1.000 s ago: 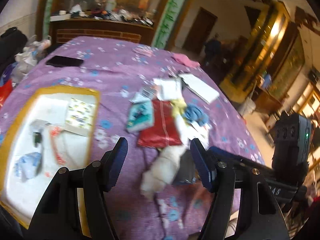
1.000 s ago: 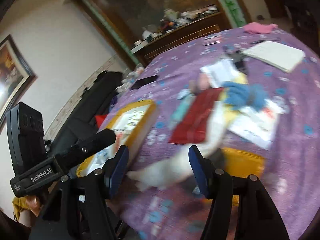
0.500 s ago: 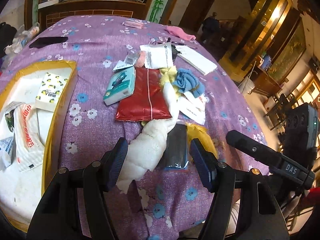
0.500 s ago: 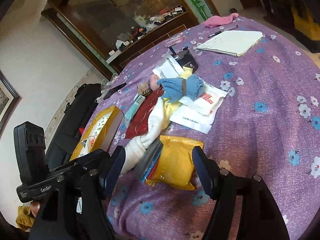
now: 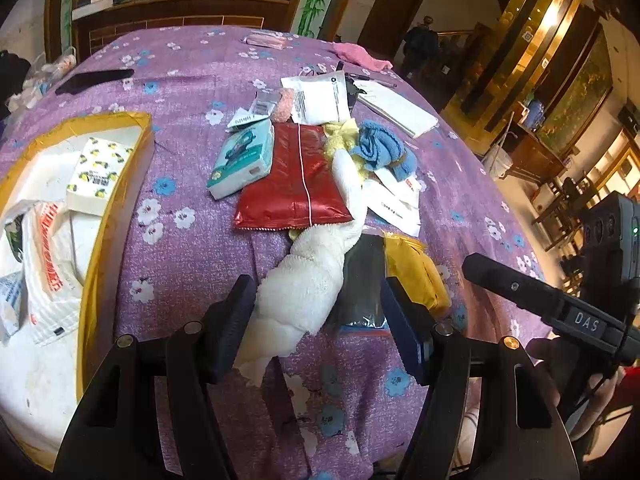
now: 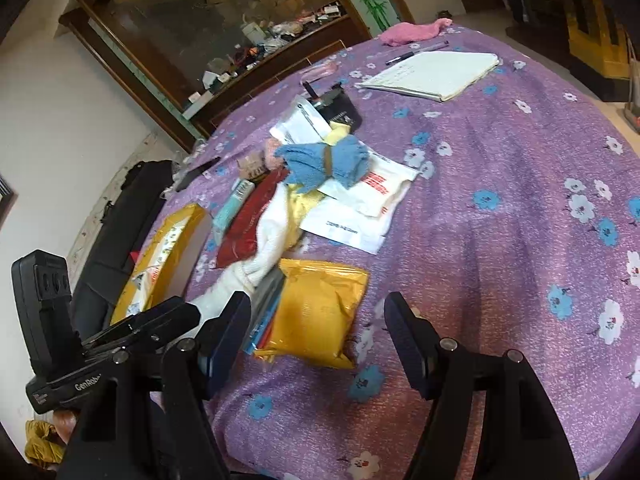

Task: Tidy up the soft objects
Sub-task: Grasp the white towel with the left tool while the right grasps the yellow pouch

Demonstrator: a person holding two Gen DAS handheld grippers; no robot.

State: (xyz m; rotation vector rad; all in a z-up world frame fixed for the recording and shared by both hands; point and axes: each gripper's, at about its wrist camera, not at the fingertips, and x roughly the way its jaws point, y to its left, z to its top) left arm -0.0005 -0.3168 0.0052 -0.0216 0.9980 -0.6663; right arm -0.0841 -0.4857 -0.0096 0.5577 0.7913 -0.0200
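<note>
A white towel (image 5: 308,276) lies rolled on the purple flowered tablecloth (image 5: 188,256), its near end between the fingers of my open left gripper (image 5: 320,316), which is not closed on it. Beside it lie a dark packet (image 5: 362,280), a yellow pouch (image 5: 416,268), a red foil pouch (image 5: 296,180), a blue cloth (image 5: 384,148), a yellow cloth (image 5: 340,136) and a teal tissue pack (image 5: 244,156). My right gripper (image 6: 320,332) is open over the yellow pouch (image 6: 316,312). The white towel (image 6: 264,248) and blue cloth (image 6: 324,160) also show there.
A yellow-rimmed box (image 5: 120,184) at the left holds tissue packs and bags. A notebook (image 6: 436,74), pens, a pink cloth (image 6: 412,32), a black phone (image 5: 94,80) and white sachets (image 6: 360,208) lie farther back. The table edge drops off at the right.
Both grippers have come down closer to the pile of items and steadied. The white towel's end now sits between the left fingers; the yellow pouch sits between the right fingers. Both stay open.
</note>
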